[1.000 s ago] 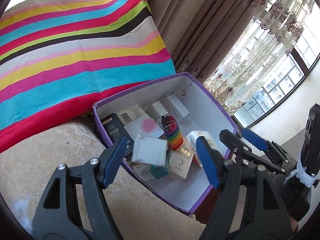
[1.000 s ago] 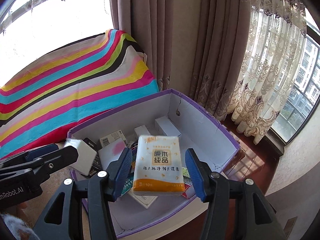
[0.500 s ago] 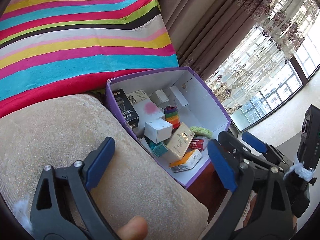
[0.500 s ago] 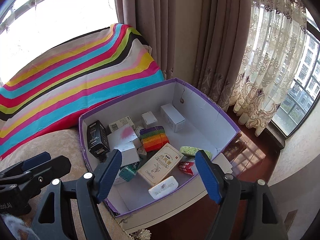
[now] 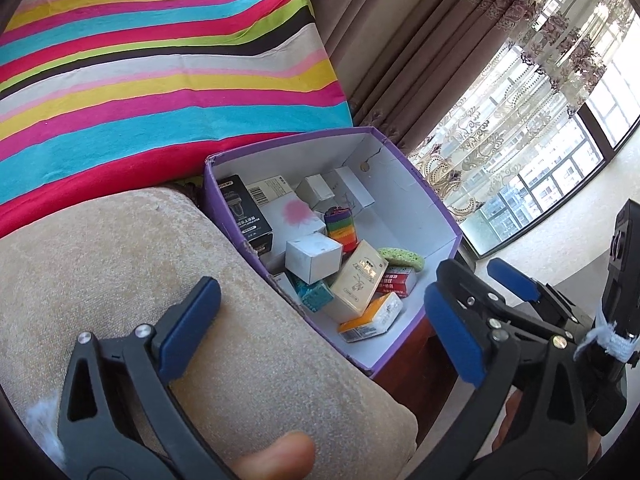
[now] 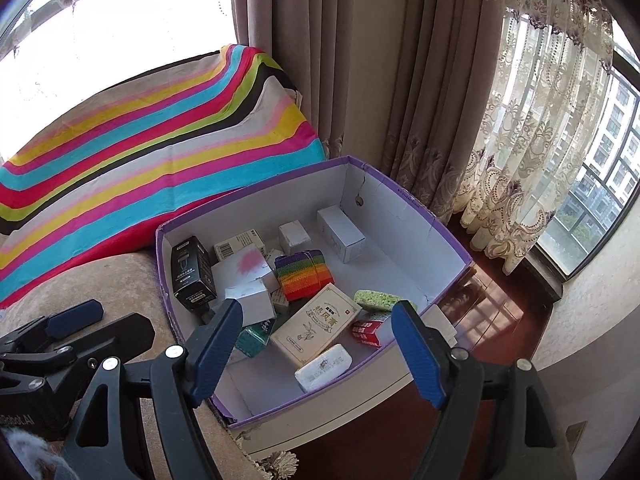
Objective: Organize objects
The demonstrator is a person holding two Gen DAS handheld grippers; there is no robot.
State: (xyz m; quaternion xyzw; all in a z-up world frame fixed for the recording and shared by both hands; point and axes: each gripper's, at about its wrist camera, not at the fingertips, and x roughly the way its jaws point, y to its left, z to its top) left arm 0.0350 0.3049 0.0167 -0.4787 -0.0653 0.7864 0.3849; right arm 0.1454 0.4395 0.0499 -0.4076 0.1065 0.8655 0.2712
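A purple cardboard box (image 5: 436, 208) (image 6: 448, 236) holds several small packages. A white cube box (image 5: 312, 258) (image 6: 250, 300), a tissue pack (image 5: 372, 318) (image 6: 324, 366), a cream box (image 5: 358, 280) (image 6: 316, 326), a rainbow roll (image 6: 304, 274), a green sponge (image 6: 376, 300) and a black box (image 6: 191, 274) lie inside. My left gripper (image 5: 320, 332) is open and empty above the beige cushion (image 5: 120, 260), left of the box. My right gripper (image 6: 316, 352) is open and empty above the box's near edge.
A striped cloth (image 5: 160, 80) (image 6: 160, 152) covers the sofa back behind the box. Brown curtains (image 6: 360, 60) and a lace curtain (image 6: 540, 120) hang to the right. Dark wooden floor (image 6: 500, 312) lies below the box's right side.
Both grippers opened and dropped their loads into the box: the left its white cube box, the right its tissue pack. Both then drew back and up from the box.
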